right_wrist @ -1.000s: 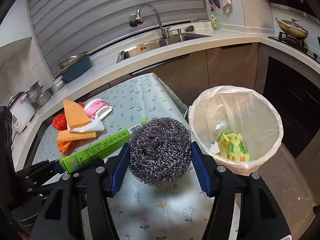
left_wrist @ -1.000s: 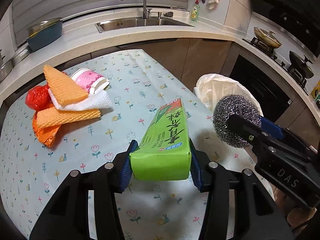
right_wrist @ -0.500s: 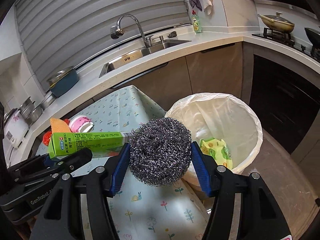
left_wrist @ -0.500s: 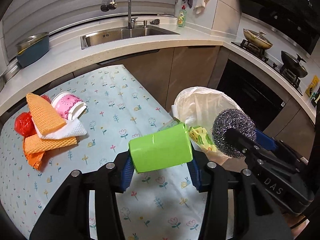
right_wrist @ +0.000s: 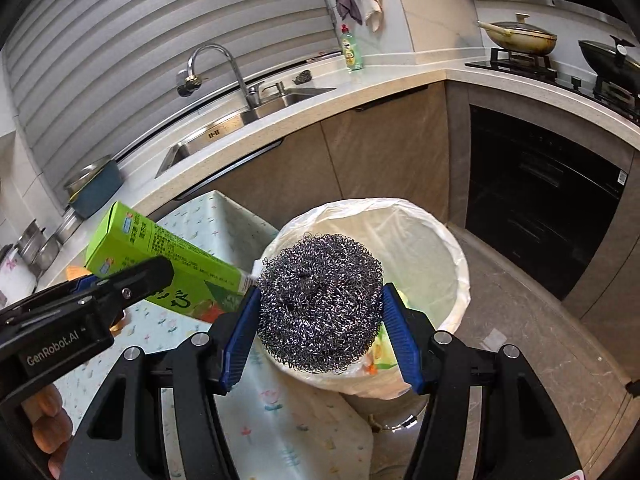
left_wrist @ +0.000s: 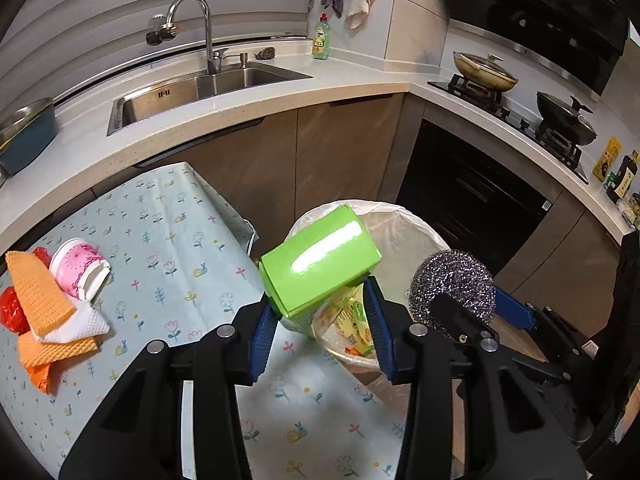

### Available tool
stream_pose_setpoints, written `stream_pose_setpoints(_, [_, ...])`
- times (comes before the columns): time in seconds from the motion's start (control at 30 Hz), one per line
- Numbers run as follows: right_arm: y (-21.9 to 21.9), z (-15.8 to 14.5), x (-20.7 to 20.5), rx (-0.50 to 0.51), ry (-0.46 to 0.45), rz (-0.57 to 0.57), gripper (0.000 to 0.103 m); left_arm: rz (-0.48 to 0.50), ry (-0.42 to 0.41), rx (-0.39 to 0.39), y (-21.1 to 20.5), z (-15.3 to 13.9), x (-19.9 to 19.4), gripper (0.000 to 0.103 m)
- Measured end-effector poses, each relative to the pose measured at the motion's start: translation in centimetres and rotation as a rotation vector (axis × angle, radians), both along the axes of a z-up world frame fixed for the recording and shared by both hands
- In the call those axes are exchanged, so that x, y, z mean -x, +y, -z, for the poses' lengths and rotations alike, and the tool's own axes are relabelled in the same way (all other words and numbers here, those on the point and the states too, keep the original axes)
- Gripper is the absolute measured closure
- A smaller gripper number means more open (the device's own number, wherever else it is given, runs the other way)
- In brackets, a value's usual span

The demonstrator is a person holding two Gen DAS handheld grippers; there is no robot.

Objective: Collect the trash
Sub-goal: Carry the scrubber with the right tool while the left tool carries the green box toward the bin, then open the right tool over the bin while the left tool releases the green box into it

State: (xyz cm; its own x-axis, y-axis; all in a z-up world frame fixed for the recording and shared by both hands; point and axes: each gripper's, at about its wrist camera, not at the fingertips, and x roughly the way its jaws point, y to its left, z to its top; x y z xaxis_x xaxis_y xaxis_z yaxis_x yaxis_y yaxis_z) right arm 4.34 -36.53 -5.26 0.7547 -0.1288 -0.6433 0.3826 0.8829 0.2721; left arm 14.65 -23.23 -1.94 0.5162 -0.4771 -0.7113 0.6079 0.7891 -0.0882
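Trash is in both my grippers. My left gripper (left_wrist: 318, 300) has a green box (left_wrist: 320, 266) at its tips. The jaws have just been closing, and the near end of the box sits tilted between the blue pads. The left pad touches its lower corner, but I cannot tell whether the right pad presses on it, so I cannot say the box is truly clamped. The box hangs in the air at the centre of the left wrist view, its far end pointing away and down over the rim of the bin (left_wrist: 416, 224).

My right gripper (right_wrist: 320, 296) pinches a steel scrubber (right_wrist: 320, 308), one pad pressed into each side of the wire ball. It is in the middle of the right wrist view, above the near rim of the bin, and the box slants in from the left, just beside it.

The bin is lined with a pale plastic bag, and a yellow-green packet (left_wrist: 352, 320) lies inside it. The bin stands beside the corner of the table, which has a flowered cloth (left_wrist: 160, 248) on it.

At the far left of the left wrist view, a small heap remains on the cloth: orange cloths (left_wrist: 36, 296), a white cloth (left_wrist: 80, 322), a pink cup (left_wrist: 78, 268) on its side and something red (left_wrist: 12, 312).

Beyond the table, across the upper part of the frame, runs the counter with the sink (left_wrist: 200, 88) and tap (left_wrist: 192, 20). A soap bottle (left_wrist: 321, 38) stands in the counter's corner.
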Motion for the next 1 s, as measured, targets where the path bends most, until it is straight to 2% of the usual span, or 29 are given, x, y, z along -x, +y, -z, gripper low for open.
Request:
stream_pose_setpoints(0.03, [-0.4, 0.2, -0.1, -0.001, 0.004, 0.006, 0.044, 0.013, 0.019, -0.001, -0.5, 0.2, -0.4, 0.087])
stream_pose_setpoints(0.13, [-1.4, 0.7, -0.6, -0.008, 0.013, 0.020, 0.044, 0.019, 0.045, 0.011, -1.7, 0.4, -1.4, 0.087])
stream_pose_setpoints(0.27, [-2.2, 1.5, -1.1, -0.016, 0.030, 0.026, 0.044, 0.022, 0.041, 0.017, -2.5, 0.7, -2.0, 0.086])
stream_pose_setpoints(0.33, [-2.4, 1.8, -1.5, -0.014, 0.038, 0.026, 0.045, 0.014, 0.033, 0.028, -2.5, 0.7, -2.2, 0.066])
stream_pose_setpoints(0.37, [-2.4, 2.0, -1.7, -0.014, 0.041, 0.025, 0.044, 0.014, 0.027, 0.035, -2.4, 0.6, -2.2, 0.063])
stream_pose_setpoints(0.77, [-1.8, 2.4, -3.3, -0.006, 0.053, 0.000, 0.043, -0.031, 0.018, 0.033, -0.7, 0.5, -2.8, 0.049])
stream_pose_setpoints(0.87, [-1.7, 2.3, -3.8, -0.004, 0.058, -0.006, 0.039, -0.046, 0.011, 0.031, -0.2, 0.5, -2.8, 0.042])
stream_pose_setpoints(0.97, [-1.4, 2.2, -4.3, 0.003, 0.060, -0.004, 0.038, -0.058, -0.002, 0.022, 0.3, 0.5, -2.8, 0.039])
stream_pose_setpoints(1.0, [-1.3, 2.1, -4.4, 0.003, 0.061, -0.004, 0.038, -0.064, -0.006, 0.019, 0.5, 0.5, -2.8, 0.035])
